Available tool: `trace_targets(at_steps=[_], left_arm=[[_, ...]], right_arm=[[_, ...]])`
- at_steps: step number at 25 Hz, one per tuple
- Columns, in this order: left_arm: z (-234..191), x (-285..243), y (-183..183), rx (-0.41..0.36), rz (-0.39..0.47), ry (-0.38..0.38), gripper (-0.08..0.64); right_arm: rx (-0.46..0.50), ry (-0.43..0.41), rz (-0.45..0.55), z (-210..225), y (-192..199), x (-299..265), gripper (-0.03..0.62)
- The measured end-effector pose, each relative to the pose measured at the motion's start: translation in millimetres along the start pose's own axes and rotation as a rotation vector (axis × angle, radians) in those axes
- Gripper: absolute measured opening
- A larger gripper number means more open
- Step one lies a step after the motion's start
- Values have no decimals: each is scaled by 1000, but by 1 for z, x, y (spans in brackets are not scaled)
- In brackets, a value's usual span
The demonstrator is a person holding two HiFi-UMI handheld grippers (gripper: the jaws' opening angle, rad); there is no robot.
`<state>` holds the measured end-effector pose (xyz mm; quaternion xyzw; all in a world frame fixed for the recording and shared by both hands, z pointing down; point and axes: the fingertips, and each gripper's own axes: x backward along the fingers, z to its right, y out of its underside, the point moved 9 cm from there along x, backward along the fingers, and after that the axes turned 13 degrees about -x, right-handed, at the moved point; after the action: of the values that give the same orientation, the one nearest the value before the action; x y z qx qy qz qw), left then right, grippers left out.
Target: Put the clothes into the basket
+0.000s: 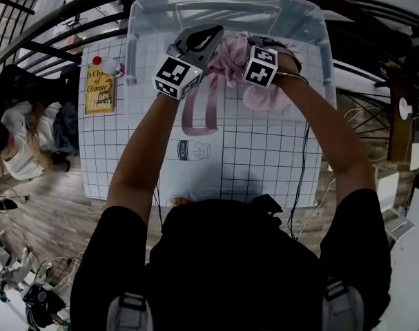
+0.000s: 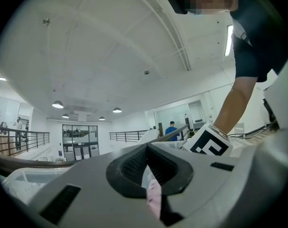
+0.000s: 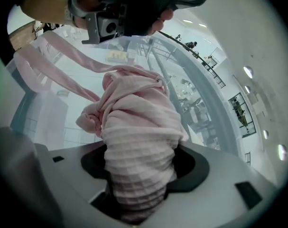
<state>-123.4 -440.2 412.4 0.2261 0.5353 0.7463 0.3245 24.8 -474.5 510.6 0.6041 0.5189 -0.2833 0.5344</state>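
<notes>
Left claw [image 2: 151, 177] and right claw [image 3: 140, 167] both clench the pink garment [image 3: 134, 118] over the basket [image 1: 143, 9] at twelve o'clock; we judge only lowering and release remain.

A black short-sleeved top [image 1: 230, 254] is worn, with grey buckled straps [image 1: 130, 312] over both shoulders. The left claw [image 2: 149, 169] and right claw [image 3: 140, 170] are moulded in pale grey plastic, with a black ribbed lining round each jaw opening. A white cube [image 1: 176, 76] printed with black square markers is fixed on each. A thin black cable [image 1: 302, 150] is led from the right claw.
</notes>
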Motion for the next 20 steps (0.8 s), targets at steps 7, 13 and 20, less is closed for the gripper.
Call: trace_targets(at_steps=[7, 13, 20], left_arm=[[2, -8, 15, 3, -20, 30, 2], [2, -9, 29, 26, -28, 39, 2], [0, -8, 36, 46, -31, 34, 2]], right_arm=[[5, -66, -23, -15, 9, -32, 304], [12, -107, -40, -27, 14, -61, 304], [19, -122, -53, -33, 23, -85, 308]])
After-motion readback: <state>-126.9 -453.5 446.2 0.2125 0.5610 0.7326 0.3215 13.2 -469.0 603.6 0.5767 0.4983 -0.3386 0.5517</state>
